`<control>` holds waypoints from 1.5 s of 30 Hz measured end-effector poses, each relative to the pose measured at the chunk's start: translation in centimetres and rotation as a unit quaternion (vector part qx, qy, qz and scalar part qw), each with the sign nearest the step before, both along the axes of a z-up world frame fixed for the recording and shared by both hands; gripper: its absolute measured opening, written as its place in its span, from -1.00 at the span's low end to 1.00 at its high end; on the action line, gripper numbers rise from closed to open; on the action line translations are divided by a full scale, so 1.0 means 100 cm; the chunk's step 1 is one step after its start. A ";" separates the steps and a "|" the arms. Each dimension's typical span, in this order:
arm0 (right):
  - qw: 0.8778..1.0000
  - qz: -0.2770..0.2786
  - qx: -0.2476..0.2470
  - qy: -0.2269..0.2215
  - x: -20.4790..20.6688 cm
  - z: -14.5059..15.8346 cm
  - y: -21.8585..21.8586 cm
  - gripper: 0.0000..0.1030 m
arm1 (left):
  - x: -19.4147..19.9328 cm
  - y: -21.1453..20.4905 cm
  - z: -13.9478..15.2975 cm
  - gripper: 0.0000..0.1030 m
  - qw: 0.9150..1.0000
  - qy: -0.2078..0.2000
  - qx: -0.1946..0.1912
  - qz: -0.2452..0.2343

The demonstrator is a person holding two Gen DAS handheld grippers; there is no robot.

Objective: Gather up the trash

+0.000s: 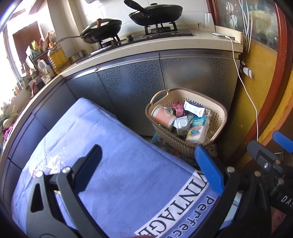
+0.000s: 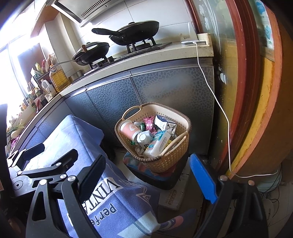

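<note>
Pans [image 1: 155, 12], two; one basket [image 2: 153, 161]

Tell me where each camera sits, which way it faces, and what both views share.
Left wrist: on the left tool, looking down over the blue cloth toward the basket; its open fingers show, with the right tool at the right edge.
Right wrist: on the right tool, facing the basket more directly; its open fingers show, with the left tool at left.
Shared: basket of trash, blue cloth, stove pans.
</note>
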State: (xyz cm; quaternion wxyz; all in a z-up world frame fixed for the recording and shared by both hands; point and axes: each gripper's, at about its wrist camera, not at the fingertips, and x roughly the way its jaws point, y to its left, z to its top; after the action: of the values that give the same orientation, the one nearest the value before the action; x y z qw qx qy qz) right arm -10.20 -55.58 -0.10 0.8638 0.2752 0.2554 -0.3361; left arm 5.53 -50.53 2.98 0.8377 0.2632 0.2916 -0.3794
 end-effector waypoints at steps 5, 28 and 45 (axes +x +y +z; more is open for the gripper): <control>1.000 0.000 -0.001 -0.001 -0.001 0.002 0.001 0.78 | -0.003 0.002 0.002 0.89 1.000 -0.001 0.000 -0.001; 1.000 0.002 -0.004 -0.002 -0.002 0.007 0.011 0.78 | -0.004 0.009 0.003 0.89 1.000 0.005 -0.002 0.003; 1.000 0.006 -0.008 0.000 0.000 0.008 0.017 0.78 | -0.002 0.018 0.004 0.89 1.000 0.006 -0.010 0.005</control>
State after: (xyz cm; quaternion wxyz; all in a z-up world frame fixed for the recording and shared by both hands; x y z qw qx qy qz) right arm -10.21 -53.83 0.66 0.8680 0.2664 0.2542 -0.3331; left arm 5.33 -48.70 3.41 0.8405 0.2514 0.2939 -0.3795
